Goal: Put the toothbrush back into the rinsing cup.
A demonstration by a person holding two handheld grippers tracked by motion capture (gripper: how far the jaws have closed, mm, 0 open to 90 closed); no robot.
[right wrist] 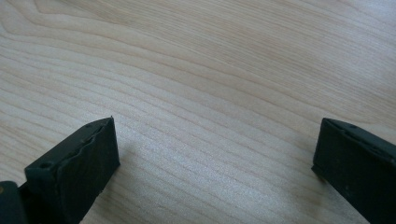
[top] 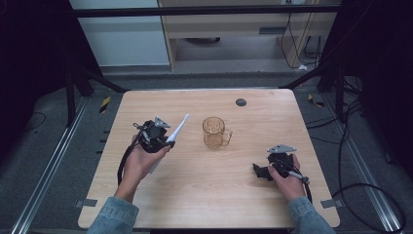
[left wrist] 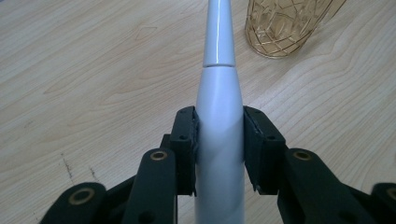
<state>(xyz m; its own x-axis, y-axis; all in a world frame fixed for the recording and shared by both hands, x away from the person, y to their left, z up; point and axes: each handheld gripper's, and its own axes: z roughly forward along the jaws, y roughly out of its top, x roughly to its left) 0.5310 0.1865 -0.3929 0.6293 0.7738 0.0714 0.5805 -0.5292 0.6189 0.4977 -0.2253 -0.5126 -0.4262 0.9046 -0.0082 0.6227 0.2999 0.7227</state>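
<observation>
A white tapered handle, like an electric toothbrush body (top: 178,129), slants up and to the right off the wooden table (top: 209,195). My left gripper (top: 167,143) is shut on its thick lower part, and in the left gripper view both pads press the white shaft (left wrist: 218,46) from either side (left wrist: 219,122). An amber glass mug (top: 214,132) stands upright mid-table, just right of the handle's tip, and its base shows in the left gripper view (left wrist: 280,23). My right gripper (top: 261,171) rests low at the table's right front, its jaws wide open over bare wood (right wrist: 215,154).
A small black round cap (top: 240,102) sits in the tabletop near the far edge. Black frame legs and cables (top: 350,146) flank the table on the floor. A pale cabinet (top: 234,29) stands beyond the far edge.
</observation>
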